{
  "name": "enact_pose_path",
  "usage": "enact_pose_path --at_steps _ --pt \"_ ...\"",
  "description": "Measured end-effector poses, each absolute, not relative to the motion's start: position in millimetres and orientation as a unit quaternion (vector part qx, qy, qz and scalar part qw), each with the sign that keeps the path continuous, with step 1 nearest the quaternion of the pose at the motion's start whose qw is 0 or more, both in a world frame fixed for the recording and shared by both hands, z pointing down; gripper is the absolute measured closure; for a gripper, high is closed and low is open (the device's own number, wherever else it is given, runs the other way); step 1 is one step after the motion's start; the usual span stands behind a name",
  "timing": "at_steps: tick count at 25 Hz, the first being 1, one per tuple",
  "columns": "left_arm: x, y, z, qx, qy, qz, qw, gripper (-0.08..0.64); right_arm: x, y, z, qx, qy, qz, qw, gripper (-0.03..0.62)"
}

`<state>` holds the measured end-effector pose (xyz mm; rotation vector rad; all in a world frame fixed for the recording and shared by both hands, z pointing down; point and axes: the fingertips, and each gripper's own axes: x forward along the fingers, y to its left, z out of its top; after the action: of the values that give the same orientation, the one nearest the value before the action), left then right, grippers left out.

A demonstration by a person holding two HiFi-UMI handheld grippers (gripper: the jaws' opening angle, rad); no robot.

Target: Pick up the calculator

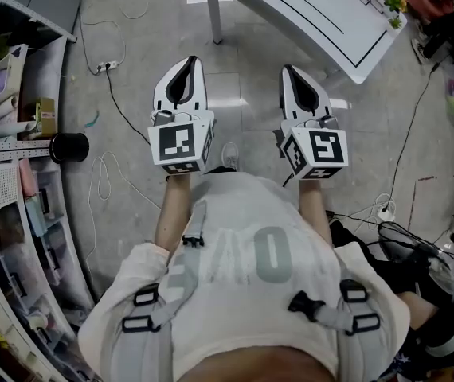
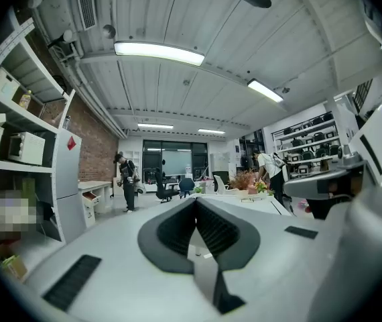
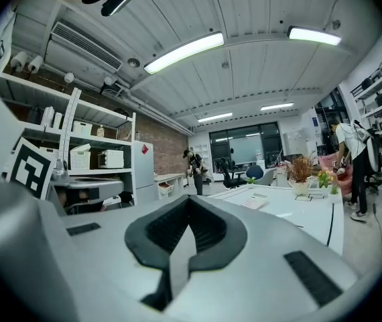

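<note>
I hold both grippers level above the grey floor, in front of the person's chest. My left gripper [image 1: 185, 62] is shut, its dark pads meeting at the tip [image 2: 195, 200] with nothing between them. The right gripper [image 1: 290, 71] is also shut and holds nothing [image 3: 189, 199]. A flat pale object [image 3: 253, 203], possibly the calculator, lies on the white table [image 1: 322, 22] ahead and to the right. It is too small to tell for sure, and both grippers are well short of it.
Crowded shelving [image 1: 4, 134] runs along the left, with a black cylinder [image 1: 68, 147] sticking out of it. Cables and a power strip [image 1: 106, 67] lie on the floor. Potted plants [image 3: 301, 173] stand on the table. One person [image 2: 125, 180] stands far ahead, and a second person [image 3: 353, 159] stands by the table.
</note>
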<state>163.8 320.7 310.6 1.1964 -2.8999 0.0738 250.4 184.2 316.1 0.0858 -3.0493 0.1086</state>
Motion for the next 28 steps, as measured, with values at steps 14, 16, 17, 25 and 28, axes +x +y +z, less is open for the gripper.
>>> enact_pose_path --at_steps 14,16,17,25,28 --pt "99 298 315 0.412 -0.911 0.015 0.009 0.54 207 157 320 0.081 -0.995 0.007 0.054 0.584" --pt "90 290 314 0.416 -0.909 0.012 0.006 0.54 199 150 320 0.085 -0.995 0.004 0.052 0.584" --pt "85 287 315 0.417 -0.909 0.011 0.007 0.54 195 148 321 0.086 -0.995 0.004 0.051 0.584" --pt "44 248 341 0.423 -0.906 0.017 0.019 0.54 147 111 342 0.082 -0.995 -0.002 0.053 0.584" --pt "13 234 343 0.412 -0.911 0.016 0.025 0.54 116 93 345 0.074 -0.996 -0.003 0.054 0.584"
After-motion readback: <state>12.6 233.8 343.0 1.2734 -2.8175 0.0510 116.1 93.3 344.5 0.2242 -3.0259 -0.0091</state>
